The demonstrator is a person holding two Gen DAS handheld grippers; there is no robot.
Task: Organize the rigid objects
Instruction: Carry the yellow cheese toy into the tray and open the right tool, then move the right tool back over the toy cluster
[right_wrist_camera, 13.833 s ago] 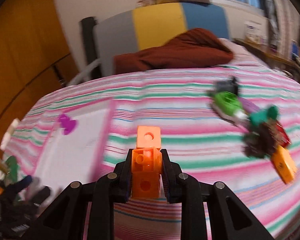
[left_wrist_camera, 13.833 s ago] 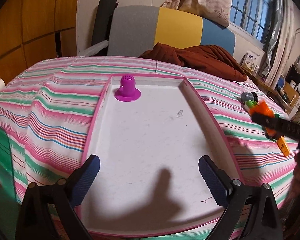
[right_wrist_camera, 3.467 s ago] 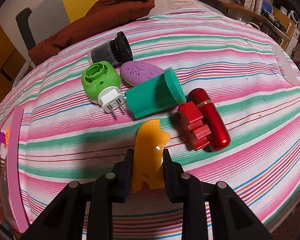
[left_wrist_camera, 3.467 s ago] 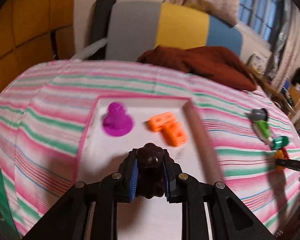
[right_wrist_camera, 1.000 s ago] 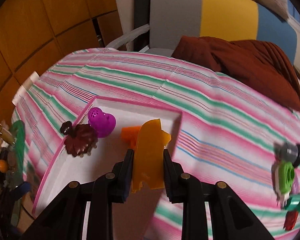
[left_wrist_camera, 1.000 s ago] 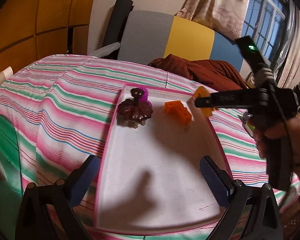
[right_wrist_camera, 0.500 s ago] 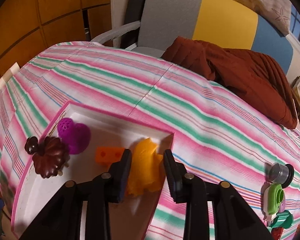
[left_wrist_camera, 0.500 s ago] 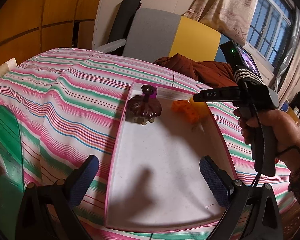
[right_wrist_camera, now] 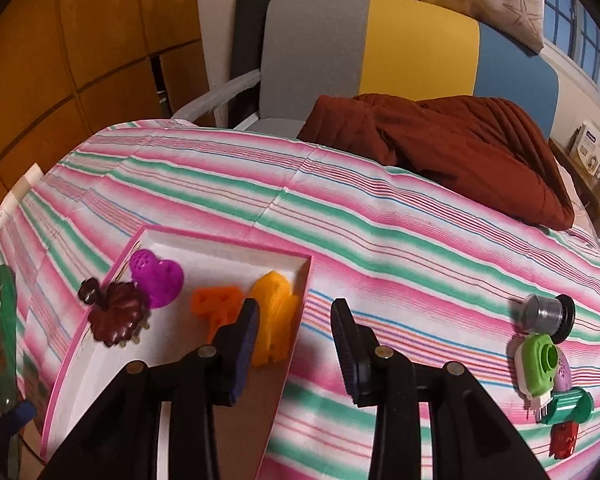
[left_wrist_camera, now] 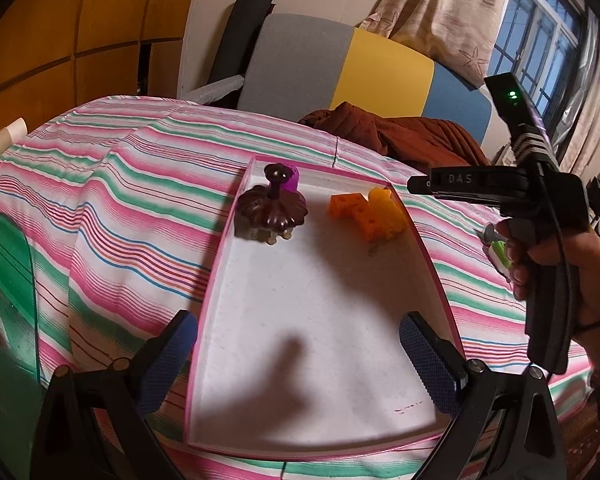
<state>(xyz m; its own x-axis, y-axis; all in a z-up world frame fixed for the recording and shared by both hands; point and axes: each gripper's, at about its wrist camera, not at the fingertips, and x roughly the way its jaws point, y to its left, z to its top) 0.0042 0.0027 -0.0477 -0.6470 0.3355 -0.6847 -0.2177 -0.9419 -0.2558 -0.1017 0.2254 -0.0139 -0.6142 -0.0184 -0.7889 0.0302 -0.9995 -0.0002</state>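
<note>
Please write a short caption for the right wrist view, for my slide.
Right gripper opening, empty, beside the yellow piece lying in the pink tray.

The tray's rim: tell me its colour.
Pink, around a white floor; the tray shows best in the left wrist view.

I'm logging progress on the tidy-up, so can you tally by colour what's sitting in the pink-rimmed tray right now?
Purple: 1, the purple piece
Dark brown: 1, the brown pumpkin-shaped piece
Orange: 1, the orange block
Yellow-orange: 1, the yellow-orange piece
Total: 4 in the tray
</note>
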